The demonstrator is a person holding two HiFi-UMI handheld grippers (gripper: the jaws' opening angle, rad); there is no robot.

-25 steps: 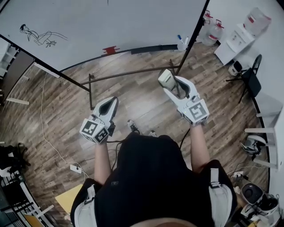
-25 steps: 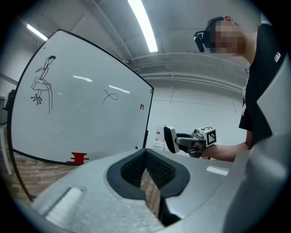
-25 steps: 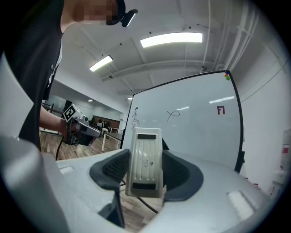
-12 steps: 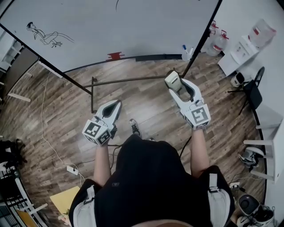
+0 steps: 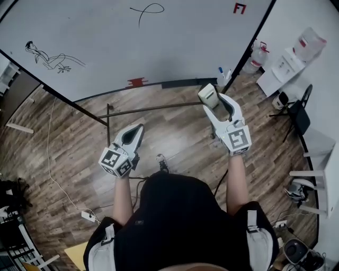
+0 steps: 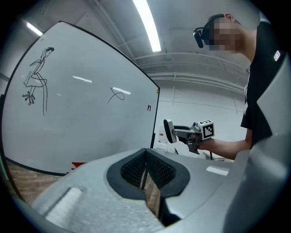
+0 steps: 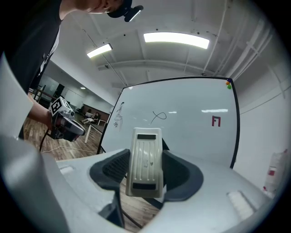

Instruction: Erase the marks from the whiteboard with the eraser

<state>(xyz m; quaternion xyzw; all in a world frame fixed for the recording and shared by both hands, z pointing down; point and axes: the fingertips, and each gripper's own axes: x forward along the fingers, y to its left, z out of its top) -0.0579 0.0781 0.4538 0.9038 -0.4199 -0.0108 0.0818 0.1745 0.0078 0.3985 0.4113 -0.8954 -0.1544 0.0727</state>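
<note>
Facing the whiteboard (image 5: 132, 47), the person held the right hand-held gripper (image 5: 214, 103) out ahead with its jaws closed on the sides of a cream eraser (image 5: 208, 95). The eraser stood upright between the pads, its ribbed back toward the gripper's camera, and was apart from the board. The left hand-held gripper (image 5: 136, 129) hung lower and further back, its jaws drawn together to a thin slit with nothing held between them.

Low between the person and the board ran the stand's metal crossbar (image 5: 153, 108), with a dark leg (image 5: 69, 98) slanting down at the left. Along the board's bottom edge lay a dark tray (image 5: 180, 83), a small red thing (image 5: 136, 82) at its left end and markers (image 5: 221, 71) near its right end.

The board carried a black figure sketch (image 5: 50, 55) at the left, a black loop (image 5: 147, 10) near the top and a red mark (image 5: 239, 8) toward the right edge.

The wood floor (image 5: 175, 132) was brown plank, with a white cable (image 5: 53, 153) trailing across it on the left. To the right of the board stood water jugs (image 5: 253, 55), a white water dispenser (image 5: 288, 55) and a black chair (image 5: 296, 106) against the pale wall.
</note>
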